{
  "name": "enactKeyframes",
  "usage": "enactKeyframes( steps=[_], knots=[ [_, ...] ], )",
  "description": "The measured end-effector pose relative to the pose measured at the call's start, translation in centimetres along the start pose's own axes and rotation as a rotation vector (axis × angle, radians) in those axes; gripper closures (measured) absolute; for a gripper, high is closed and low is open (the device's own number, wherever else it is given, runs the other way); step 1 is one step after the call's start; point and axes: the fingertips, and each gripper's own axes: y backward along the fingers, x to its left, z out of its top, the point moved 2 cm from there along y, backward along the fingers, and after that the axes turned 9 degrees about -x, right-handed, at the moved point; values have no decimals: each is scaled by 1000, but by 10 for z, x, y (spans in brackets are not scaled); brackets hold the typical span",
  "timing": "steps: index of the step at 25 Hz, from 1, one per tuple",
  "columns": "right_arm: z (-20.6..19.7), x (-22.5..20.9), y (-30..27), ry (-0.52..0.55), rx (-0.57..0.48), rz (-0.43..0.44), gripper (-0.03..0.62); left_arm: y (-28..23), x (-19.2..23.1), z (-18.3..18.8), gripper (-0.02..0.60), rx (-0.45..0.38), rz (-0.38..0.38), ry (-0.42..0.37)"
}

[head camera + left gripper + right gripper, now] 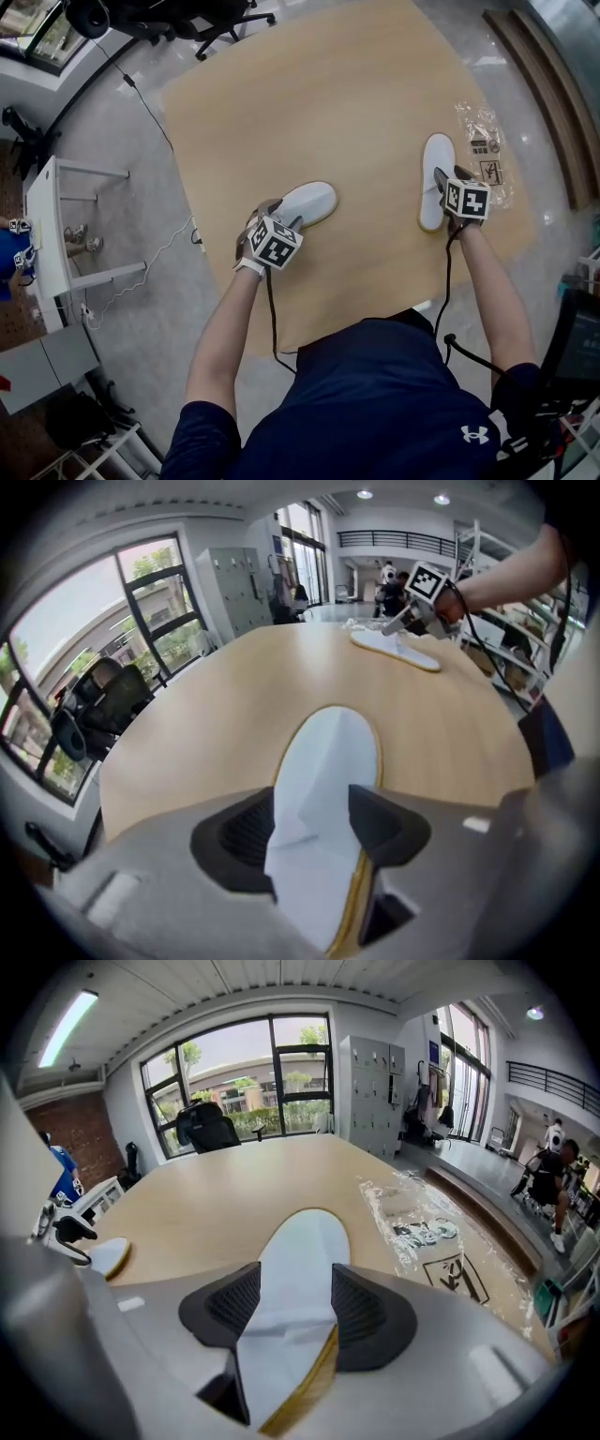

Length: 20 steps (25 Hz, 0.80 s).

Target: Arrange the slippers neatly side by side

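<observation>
Tan table (328, 103) is sitting in a windowed office; left gripper (314, 825) and right gripper (292, 1305) are each straddling a slipper (311, 201), jaws wide.

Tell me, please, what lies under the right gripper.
A white slipper lies between the right gripper's open jaws, on the wooden table. Its underside and the table beneath are covered.

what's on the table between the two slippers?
Nothing. In the head view, the stretch of table between the left slipper and the right slipper is bare wood.
</observation>
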Motion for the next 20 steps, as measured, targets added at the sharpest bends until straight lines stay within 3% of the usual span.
enactKeyframes(
  steps=[4, 8, 16, 20],
  knots=[
    [-20, 3, -16, 52, 71, 43, 355, -8, -4, -4, 376, 18, -51, 4],
    [-23, 25, -11, 137, 83, 89, 362, -7, -3, -10, 407, -2, -52, 137],
    [-29, 67, -7, 199, 86, 186, 365, 2, -9, 1, 413, -51, 22, 617],
    [-37, 103, -7, 249, 87, 252, 365, -5, -15, 0, 432, -98, 22, 840]
  ],
)
